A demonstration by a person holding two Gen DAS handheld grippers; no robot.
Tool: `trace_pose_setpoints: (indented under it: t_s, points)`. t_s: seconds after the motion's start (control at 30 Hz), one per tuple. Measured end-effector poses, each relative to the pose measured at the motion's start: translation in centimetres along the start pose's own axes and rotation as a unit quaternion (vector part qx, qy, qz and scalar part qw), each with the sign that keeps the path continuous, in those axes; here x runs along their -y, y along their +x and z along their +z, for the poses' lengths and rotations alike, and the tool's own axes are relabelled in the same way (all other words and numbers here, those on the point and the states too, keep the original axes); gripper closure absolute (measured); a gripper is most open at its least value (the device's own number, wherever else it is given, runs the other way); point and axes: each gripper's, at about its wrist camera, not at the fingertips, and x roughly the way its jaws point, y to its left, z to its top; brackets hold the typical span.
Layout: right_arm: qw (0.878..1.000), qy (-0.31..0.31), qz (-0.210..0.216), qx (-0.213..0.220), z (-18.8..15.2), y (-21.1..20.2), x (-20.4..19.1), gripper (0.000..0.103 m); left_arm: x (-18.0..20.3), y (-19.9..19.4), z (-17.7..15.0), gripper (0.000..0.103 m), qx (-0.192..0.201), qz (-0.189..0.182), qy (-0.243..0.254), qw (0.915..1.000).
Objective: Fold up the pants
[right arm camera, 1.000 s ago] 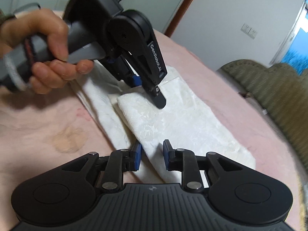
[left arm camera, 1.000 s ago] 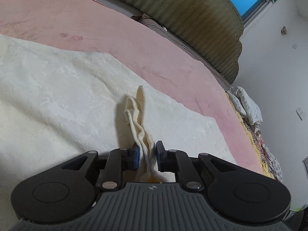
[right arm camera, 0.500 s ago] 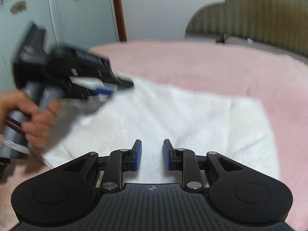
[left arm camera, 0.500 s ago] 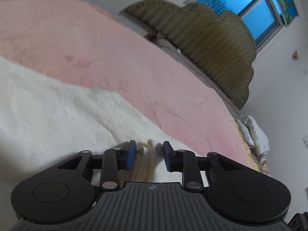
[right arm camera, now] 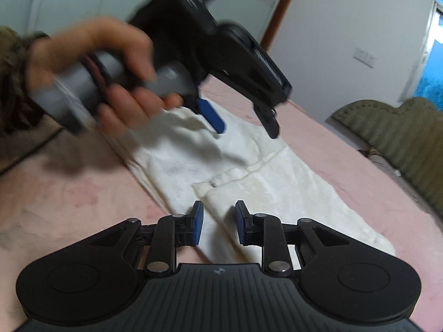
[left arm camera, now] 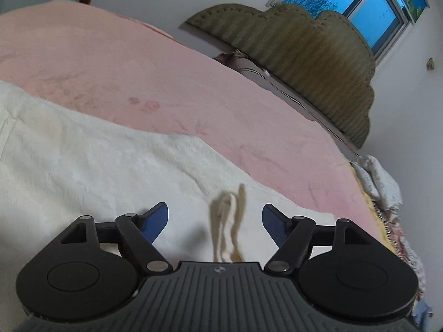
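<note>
The cream pants (right arm camera: 277,188) lie spread on the pink blanket (left arm camera: 193,88) that covers the bed, one part folded over so that a seamed edge runs across the cloth in the right wrist view. The left gripper (left arm camera: 215,222) hovers above the fabric with its jaws opening, the blue pads standing wide to either side. Between them a thin cream drawstring (left arm camera: 229,221) of the pants rises in a loose, blurred loop, and neither pad touches it. From the right wrist view that same gripper appears higher up, blurred, held by the person's left hand (right arm camera: 110,74) around its grey handle, with a dark sleeve (right arm camera: 11,83) at the wrist; its fingers point down toward the upper stretch of the pants and cast a soft shadow on them. The right gripper (right arm camera: 218,227) sits low over the near end of the pants, its jaws set a narrow gap apart. A fold of the cream cloth runs under that gap, but I cannot tell whether the pads press on it; they look to stand clear of it. Behind the bed stands an olive, scalloped headboard (left arm camera: 304,55), and above it a window (left arm camera: 360,8) shows blue. A crumpled patterned quilt (left arm camera: 382,188) hangs at the far right edge of the bed.
</note>
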Motion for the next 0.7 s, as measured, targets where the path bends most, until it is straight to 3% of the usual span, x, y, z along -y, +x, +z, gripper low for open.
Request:
trace_pose_setpoints:
  t_s: [0.2, 0.3, 0.4, 0.57, 0.7]
  points:
    - [0.998, 0.06, -0.005, 0.007, 0.3, 0.7, 1.8, 0.081, 0.3, -1.0, -0.4, 0.024, -0.044, -0.063, -0.022, 0.9968]
    - [0.996, 0.084, -0.012, 0.028, 0.5, -0.2, 2.6, 0.091, 0.5, -0.5, -0.9, 0.022, -0.088, -0.109, -0.043, 0.9892]
    - [0.991, 0.124, -0.006, 0.043, 0.2, -0.8, 3.8, 0.092, 0.6, 0.8, -1.4, 0.022, -0.13, -0.146, -0.068, 0.9784]
    - [0.988, 0.15, -0.006, 0.039, -0.3, -1.3, 5.0, 0.092, 0.3, 3.3, -2.5, 0.021, -0.178, -0.169, -0.113, 0.963]
    - [0.988, 0.148, -0.007, 0.037, -0.5, -1.3, 5.1, 0.092, 0.0, 4.4, -2.7, 0.02, -0.18, -0.174, -0.146, 0.9571]
